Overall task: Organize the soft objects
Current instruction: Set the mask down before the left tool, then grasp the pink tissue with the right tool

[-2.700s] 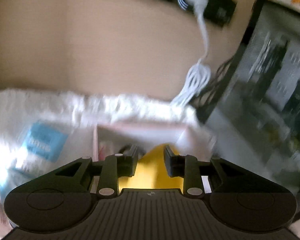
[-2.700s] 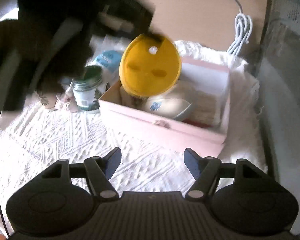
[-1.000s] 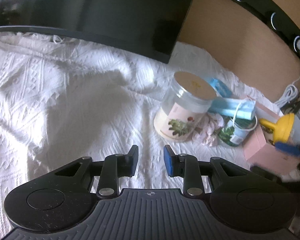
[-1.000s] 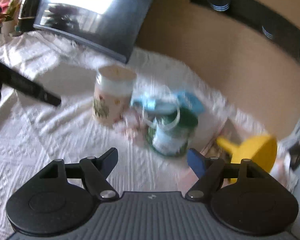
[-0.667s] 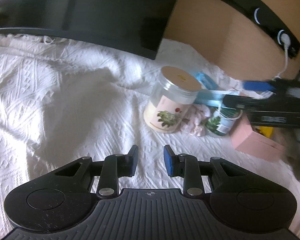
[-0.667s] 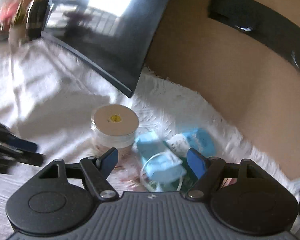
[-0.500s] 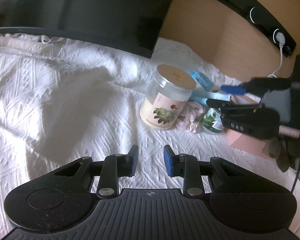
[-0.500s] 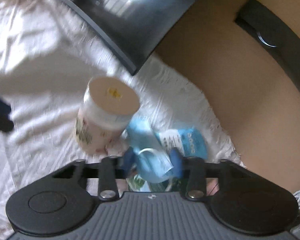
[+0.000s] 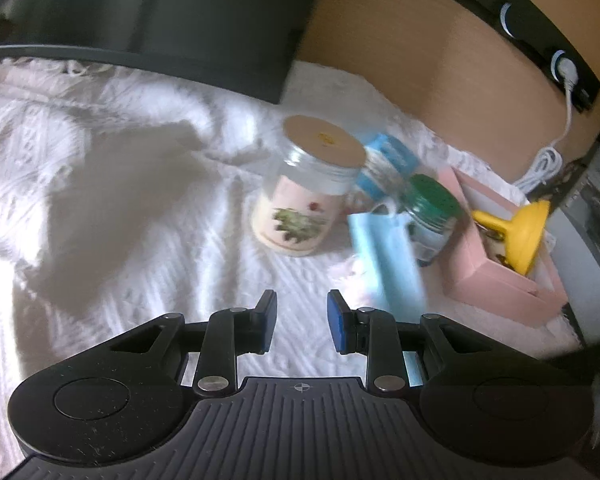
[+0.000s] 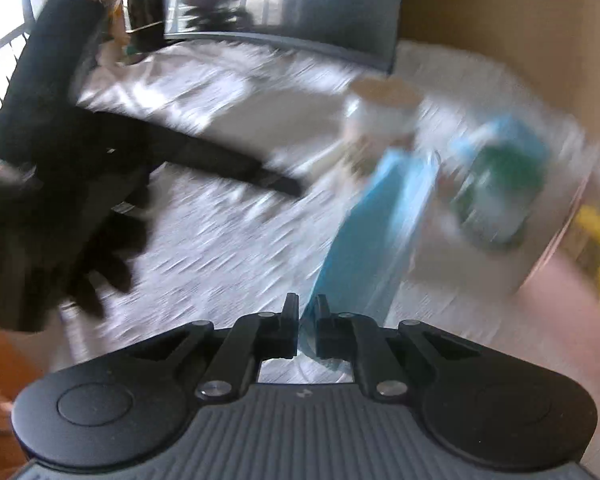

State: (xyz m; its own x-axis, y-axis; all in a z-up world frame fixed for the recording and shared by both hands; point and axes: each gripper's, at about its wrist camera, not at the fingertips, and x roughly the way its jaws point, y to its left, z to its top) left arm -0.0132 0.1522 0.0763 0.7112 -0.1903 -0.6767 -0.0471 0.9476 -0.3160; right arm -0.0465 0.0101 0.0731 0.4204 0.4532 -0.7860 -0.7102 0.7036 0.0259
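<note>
between the nearly closed jaws of the right gripper (image 10: pixel 308 334) hangs a pale blue face mask (image 10: pixel 380 236), pinched by its near edge and stretching away toward the far right; the right wrist view is heavily smeared, so finer detail of the grip cannot be told. from the left wrist view the same mask (image 9: pixel 386 256) shows as a blurred blue strip raised above the white textured cloth (image 9: pixel 120 216) that covers the worktop, just near the green-lidded jar (image 9: pixel 432 216) and to the right of the tall glass jar with a tan lid and a flower label (image 9: pixel 304 196). a blue packet (image 9: pixel 388 160) lies on the far side of the two jars. right of the green-lidded jar sits an open pink box (image 9: pixel 500 276) with a yellow, funnel-shaped object (image 9: pixel 520 232) resting in it. the left gripper (image 9: pixel 302 320) hovers over bare cloth near the middle, its blue-padded jaws parted by a modest gap and holding nothing. a dark monitor (image 9: pixel 160 20) stands at the far left, a tan wall with a black socket strip (image 9: pixel 512 20) behind, and a white cable (image 9: pixel 556 136) drops from it.
</note>
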